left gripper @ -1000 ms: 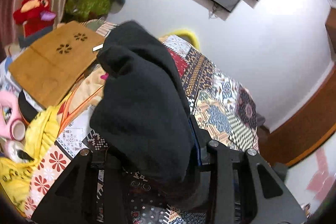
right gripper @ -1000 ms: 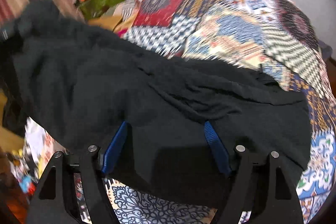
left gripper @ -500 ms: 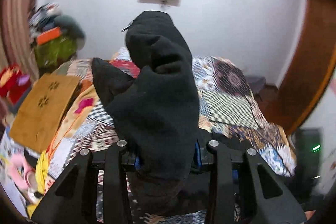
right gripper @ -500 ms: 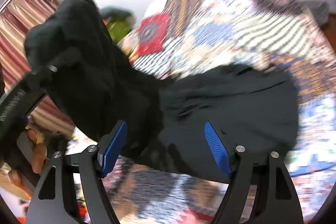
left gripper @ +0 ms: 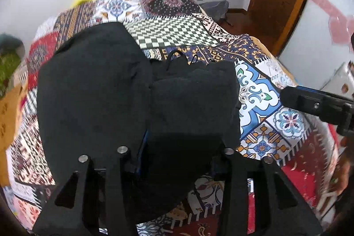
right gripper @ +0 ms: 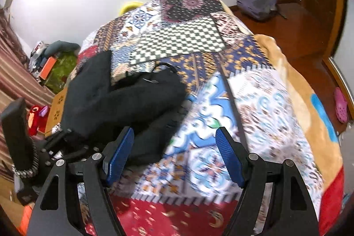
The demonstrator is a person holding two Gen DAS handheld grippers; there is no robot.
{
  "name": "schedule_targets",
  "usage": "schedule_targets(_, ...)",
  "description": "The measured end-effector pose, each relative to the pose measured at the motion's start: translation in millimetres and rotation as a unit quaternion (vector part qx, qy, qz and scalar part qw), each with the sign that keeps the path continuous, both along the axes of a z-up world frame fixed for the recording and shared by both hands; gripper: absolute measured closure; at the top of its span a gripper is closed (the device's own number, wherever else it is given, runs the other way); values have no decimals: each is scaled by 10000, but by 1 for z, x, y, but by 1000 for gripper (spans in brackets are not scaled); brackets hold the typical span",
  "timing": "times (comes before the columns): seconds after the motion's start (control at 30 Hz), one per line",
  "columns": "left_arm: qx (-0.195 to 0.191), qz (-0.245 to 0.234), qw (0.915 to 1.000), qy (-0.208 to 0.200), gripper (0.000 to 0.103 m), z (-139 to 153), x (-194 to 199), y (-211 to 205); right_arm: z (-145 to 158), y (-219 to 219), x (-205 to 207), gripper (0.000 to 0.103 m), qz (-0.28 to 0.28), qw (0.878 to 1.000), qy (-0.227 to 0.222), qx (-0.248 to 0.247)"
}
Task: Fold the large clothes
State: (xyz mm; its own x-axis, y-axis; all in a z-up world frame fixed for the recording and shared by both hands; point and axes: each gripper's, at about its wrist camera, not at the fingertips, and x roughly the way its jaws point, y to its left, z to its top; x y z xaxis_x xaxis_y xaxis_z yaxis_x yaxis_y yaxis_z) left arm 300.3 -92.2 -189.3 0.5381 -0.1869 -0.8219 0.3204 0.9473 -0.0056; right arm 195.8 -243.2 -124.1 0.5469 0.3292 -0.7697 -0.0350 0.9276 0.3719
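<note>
Left wrist view: the black garment (left gripper: 124, 101) lies bunched on the patchwork bedspread (left gripper: 261, 98), a thick fold of it filling the left gripper (left gripper: 179, 160). Its jaws are opening with cloth between them; whether the pads press on it I cannot tell. To release cleanly, lower the fold flat before backing off.

Right wrist view: the right gripper (right gripper: 174, 158) hangs apart and empty, the garment just left of its left pad.

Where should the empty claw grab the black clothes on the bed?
Probably the near bottom edge of the black garment, coming from the bed's foot side. There the cloth lies loose just ahead of the open right gripper, while the left gripper's opening jaws have the other end between them.
</note>
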Motion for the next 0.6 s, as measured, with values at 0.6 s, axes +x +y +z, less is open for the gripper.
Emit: schedule_targets(0.6,-244,592,9961,-601,30,78,-47,94,50,86,17,29,1086,9913,-740,-11)
